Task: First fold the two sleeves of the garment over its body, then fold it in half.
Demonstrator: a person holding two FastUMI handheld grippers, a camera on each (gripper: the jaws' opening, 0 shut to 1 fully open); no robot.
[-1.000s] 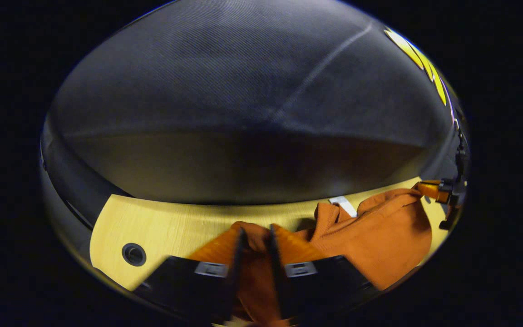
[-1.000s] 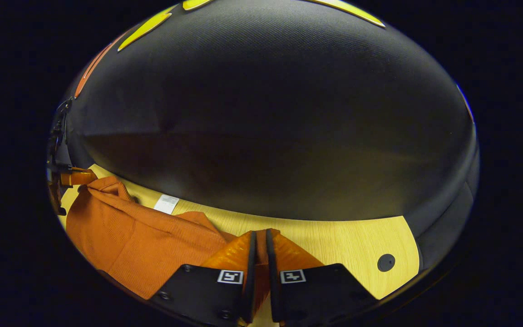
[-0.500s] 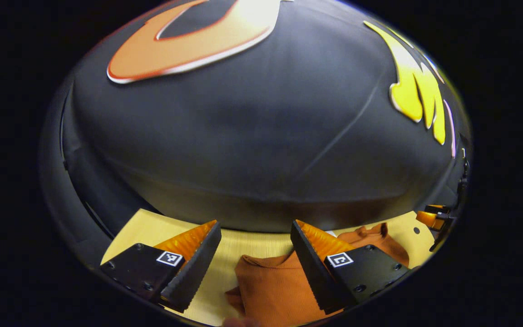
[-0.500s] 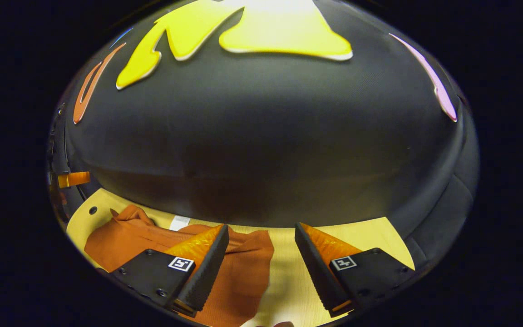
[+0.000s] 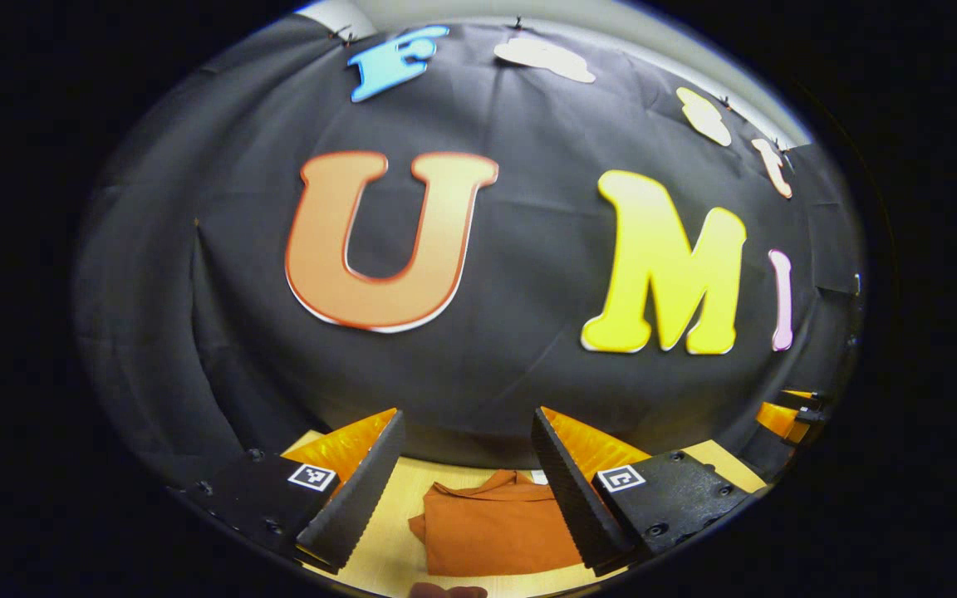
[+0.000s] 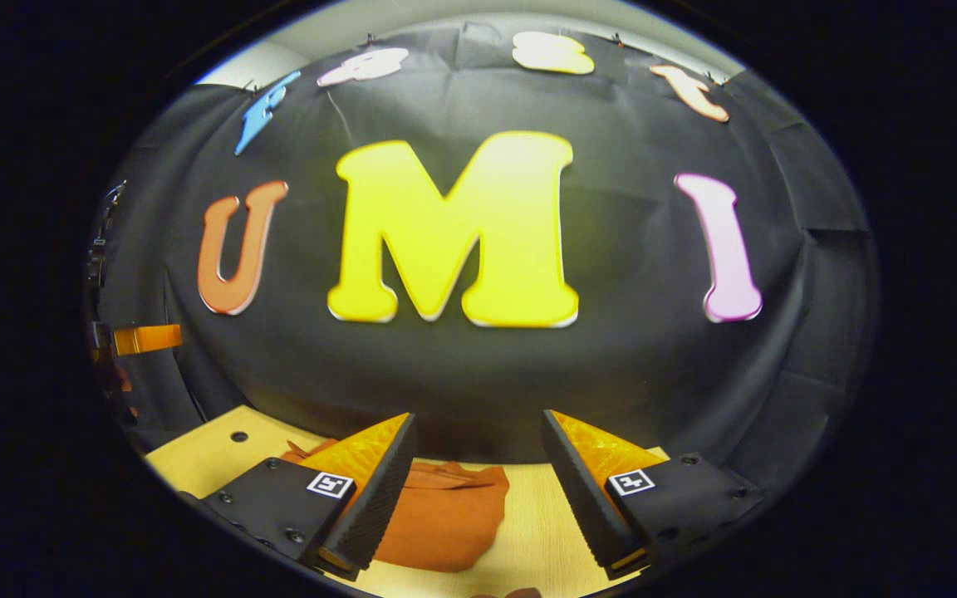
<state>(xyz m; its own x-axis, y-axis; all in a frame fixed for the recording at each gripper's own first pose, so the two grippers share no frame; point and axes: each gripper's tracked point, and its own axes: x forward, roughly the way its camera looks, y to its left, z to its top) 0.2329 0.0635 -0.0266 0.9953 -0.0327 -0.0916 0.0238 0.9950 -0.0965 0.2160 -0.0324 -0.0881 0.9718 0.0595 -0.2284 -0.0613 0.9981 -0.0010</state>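
Observation:
The orange garment (image 5: 495,523) lies folded in a compact bundle on the light wood table (image 5: 383,552). My left gripper (image 5: 468,413) hangs above and behind it, open, with nothing between its fingers. In the right gripper view the same garment (image 6: 445,515) rests low and left of centre, partly hidden behind one finger. The right gripper (image 6: 478,415) is likewise open and empty, raised off the table (image 6: 528,531). Each gripper appears at the edge of the other's view: the right gripper (image 5: 784,415) far right, the left gripper (image 6: 142,339) far left.
The black cloth wall rises just behind the table's far edge. A small round hole (image 6: 238,435) sits in the tabletop to the left of the garment. Bare wood shows to the right of the garment in the right gripper view.
Both grippers were shut on the garment a second ago. They have opened, let go of it, and lifted up and back, so the garment now lies folded lower in both views.

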